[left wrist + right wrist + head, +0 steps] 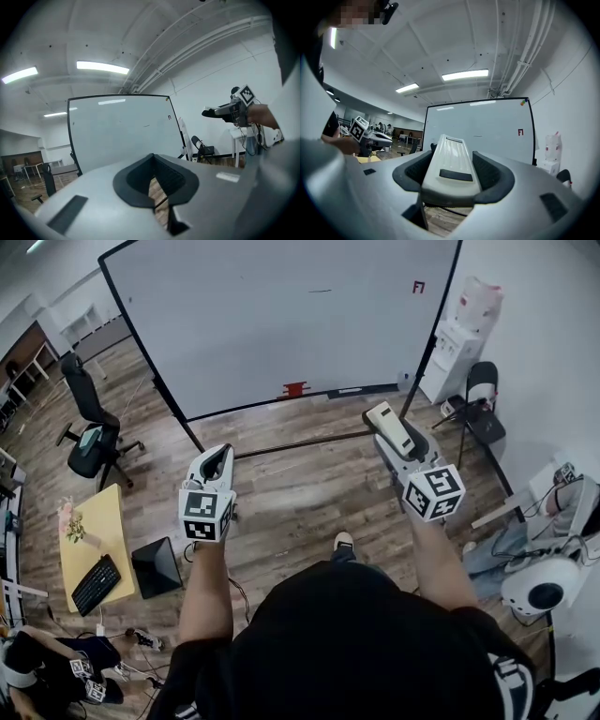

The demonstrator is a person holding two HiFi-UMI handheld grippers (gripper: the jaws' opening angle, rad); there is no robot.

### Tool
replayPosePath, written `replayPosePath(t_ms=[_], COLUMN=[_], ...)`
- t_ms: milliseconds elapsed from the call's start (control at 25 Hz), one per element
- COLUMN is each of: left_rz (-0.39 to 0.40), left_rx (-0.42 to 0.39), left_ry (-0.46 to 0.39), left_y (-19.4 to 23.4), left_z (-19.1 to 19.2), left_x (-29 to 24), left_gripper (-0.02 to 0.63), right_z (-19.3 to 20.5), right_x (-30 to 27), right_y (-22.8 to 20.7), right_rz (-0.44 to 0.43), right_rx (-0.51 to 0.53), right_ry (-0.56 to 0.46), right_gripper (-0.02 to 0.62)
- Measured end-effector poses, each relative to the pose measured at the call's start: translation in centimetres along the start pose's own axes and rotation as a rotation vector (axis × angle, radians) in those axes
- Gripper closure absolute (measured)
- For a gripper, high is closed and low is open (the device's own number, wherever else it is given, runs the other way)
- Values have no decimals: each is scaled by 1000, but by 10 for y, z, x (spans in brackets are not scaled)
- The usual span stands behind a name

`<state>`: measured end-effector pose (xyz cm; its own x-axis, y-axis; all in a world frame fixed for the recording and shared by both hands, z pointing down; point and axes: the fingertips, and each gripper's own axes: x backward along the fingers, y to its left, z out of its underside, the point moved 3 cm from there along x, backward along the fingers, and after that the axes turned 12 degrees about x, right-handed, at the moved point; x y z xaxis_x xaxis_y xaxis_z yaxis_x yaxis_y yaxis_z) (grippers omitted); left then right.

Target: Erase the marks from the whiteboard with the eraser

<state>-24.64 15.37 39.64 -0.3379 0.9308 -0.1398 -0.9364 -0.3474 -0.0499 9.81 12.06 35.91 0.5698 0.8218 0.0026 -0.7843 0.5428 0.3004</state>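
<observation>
The right hand-held gripper (405, 448) is closed on the eraser (389, 426), which sticks out lengthwise past its jaws at right of centre in the head view. The left hand-held gripper (216, 461) has its jaws drawn together at the tips with nothing between them. The whiteboard (262, 324) fills the top of the frame, well apart from both. It carries 2 marks: a short dark stroke (320, 291) at upper centre and a small red mark (418, 286) at upper right.

The likely trouble is leverage. With so much of the eraser overhanging, pressing it flat on the board could twist it in the jaws or pop it loose. Both marks sit high, so a stretched reach may give uneven pressure and leave smears. The board's stand could also shift or tip back under a hard push, and its floor rail (300, 444) lies across the path, a trip risk when stepping in.
</observation>
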Motion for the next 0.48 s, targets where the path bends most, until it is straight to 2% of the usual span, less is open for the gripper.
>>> replayPosePath(t_ms=[480], left_rz=[12], left_rx=[-12], left_ry=[10], left_y=[-2], left_z=[-4], left_x=[-27], left_gripper=[595], right_z=[14], right_x=[-14], right_y=[-20], right_rz=[-1], right_rx=[-7], right_ry=[9], right_gripper=[333])
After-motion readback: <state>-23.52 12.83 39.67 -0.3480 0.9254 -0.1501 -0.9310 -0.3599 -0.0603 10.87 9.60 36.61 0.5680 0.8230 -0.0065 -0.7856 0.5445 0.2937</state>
